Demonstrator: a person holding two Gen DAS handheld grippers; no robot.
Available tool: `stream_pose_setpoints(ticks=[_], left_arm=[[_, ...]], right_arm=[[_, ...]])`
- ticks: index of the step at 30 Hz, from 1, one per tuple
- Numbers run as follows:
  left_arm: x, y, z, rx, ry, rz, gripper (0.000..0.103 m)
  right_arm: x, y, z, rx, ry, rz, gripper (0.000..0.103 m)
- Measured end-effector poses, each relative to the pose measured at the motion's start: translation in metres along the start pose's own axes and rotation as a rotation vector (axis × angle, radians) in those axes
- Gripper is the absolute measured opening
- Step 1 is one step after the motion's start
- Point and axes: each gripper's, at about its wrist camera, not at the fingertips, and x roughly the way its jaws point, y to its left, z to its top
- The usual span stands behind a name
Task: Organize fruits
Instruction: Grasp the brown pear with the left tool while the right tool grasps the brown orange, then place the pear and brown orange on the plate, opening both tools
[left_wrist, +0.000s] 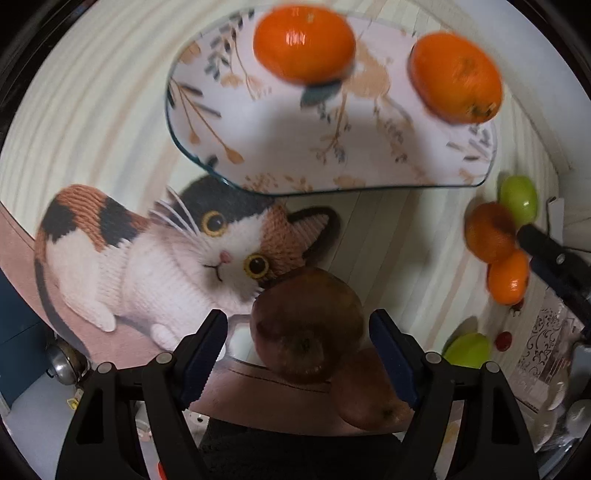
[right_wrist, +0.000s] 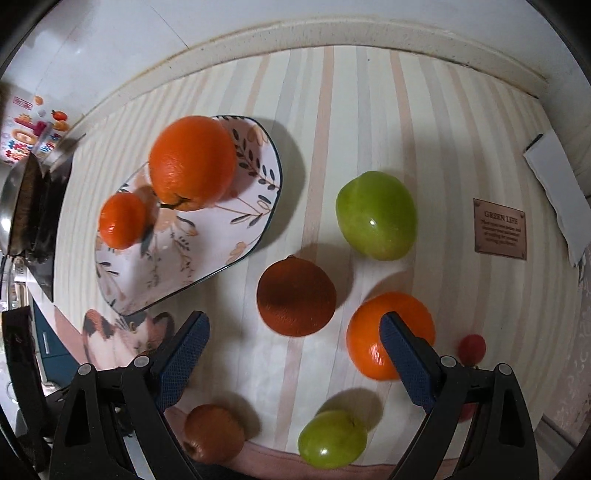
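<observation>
My left gripper (left_wrist: 299, 317) points down and is open, with a brown-red apple (left_wrist: 306, 325) between its blue pads and a gap on each side. A second brown apple (left_wrist: 373, 395) lies just beside it. My right gripper (right_wrist: 295, 317) is open above a dark orange (right_wrist: 295, 295), and a bright orange (right_wrist: 388, 332) sits behind its right finger. The flowered plate (left_wrist: 295, 147) (right_wrist: 177, 266) holds a large orange (right_wrist: 192, 162) and a small one (right_wrist: 122, 221). Two green apples (right_wrist: 376, 214) (right_wrist: 332, 439) lie on the striped cloth.
A cat picture (left_wrist: 147, 258) covers the cloth's near left part. A small red tomato (right_wrist: 472, 347) lies right of the bright orange. A brown label (right_wrist: 500, 229) and a white sheet (right_wrist: 557, 192) lie at the far right. A metal pan (right_wrist: 14, 206) stands at the left edge.
</observation>
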Motion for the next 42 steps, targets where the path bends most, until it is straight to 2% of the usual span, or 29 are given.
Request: stream_pose_setpoints(ticks=[6,11,13,15,19,25,28,32,38,42], left_arm=[[0.02,-0.005,-0.001,-0.01,0.036,-0.003,0.078],[0.028,-0.011,-0.004,-0.01,0.031,0.003,0.078],[0.029,-0.013,-0.006,-0.01,0.016,0.011,0.075],[0.025,-0.014,-0.009,0.0,-0.004,0.004,0.064],[0.024,-0.021,-0.013,0.015,-0.019,0.02,0.064],[0.022,-0.037,-0.019,0.026,-0.044,0.037,0.064],[0.009,-0.041,-0.023,0.027,-0.062,0.034,0.064],[-0.023,-0.037,-0.027,0.011,-0.11,-0.008,0.064],[-0.075,-0.016,-0.001,-0.033,-0.203,-0.041,0.064],[-0.088,0.008,0.05,-0.048,-0.231,0.0,0.064]], right_arm=[[0.015,0.004,0.01,-0.02,0.016,-0.008,0.095],[0.024,0.015,0.01,-0.065,0.049,-0.009,0.088],[0.029,0.02,0.009,-0.077,0.059,-0.014,0.081],[0.038,0.023,0.009,-0.091,0.076,-0.028,0.074],[0.046,0.026,0.007,-0.124,0.06,-0.065,0.059],[0.042,0.034,-0.001,-0.165,0.02,-0.068,0.058],[0.033,0.043,-0.005,-0.163,0.0,-0.036,0.058],[0.014,0.066,-0.01,-0.179,-0.033,0.03,0.058],[0.009,0.111,-0.01,-0.23,-0.036,0.13,0.058],[0.028,0.141,-0.006,-0.252,-0.01,0.165,0.058]])
